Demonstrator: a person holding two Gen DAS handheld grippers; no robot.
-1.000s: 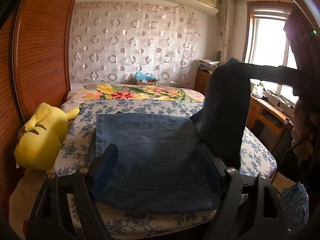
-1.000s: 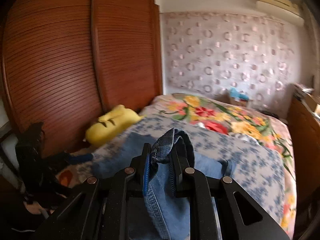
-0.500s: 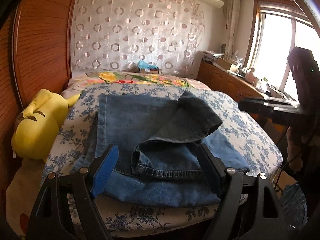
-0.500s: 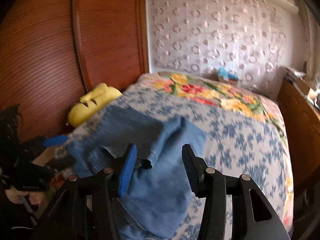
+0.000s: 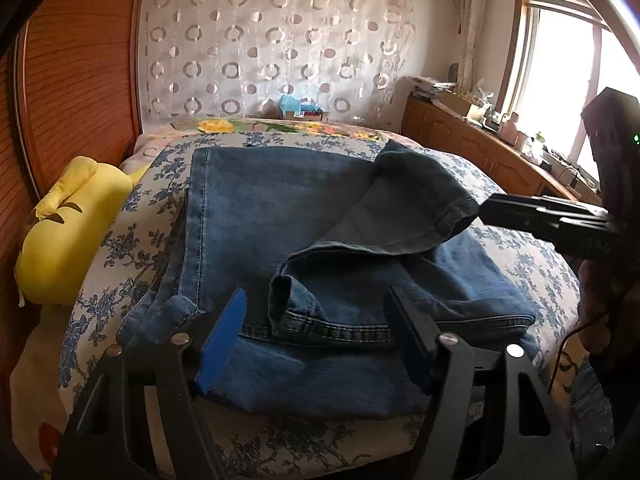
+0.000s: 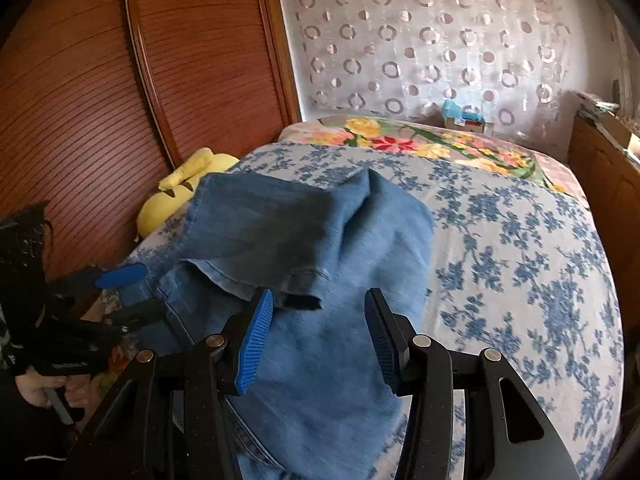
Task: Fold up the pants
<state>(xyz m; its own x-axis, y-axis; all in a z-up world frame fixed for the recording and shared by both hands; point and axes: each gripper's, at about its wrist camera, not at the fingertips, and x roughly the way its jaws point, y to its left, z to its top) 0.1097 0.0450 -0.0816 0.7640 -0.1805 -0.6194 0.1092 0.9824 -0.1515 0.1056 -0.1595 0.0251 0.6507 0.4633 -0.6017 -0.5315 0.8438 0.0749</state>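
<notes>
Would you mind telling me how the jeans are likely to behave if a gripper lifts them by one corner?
The jeans would probably droop, not hold shape: the folded-over leg already lies rumpled. They look fairly heavy, being thick layered denim. They seem unlikely to slip, given the coarse weave and ribbed pads.

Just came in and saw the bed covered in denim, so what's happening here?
A person with a handheld tool in each hand is folding a pair of blue jeans on the bed. Both the left tool and the right tool are open and hold nothing. A leg end lies loosely flopped over the rest of the jeans, rumpled rather than flat, so the fold is not finished. A yellow plush toy sits at the bed's left edge.
</notes>
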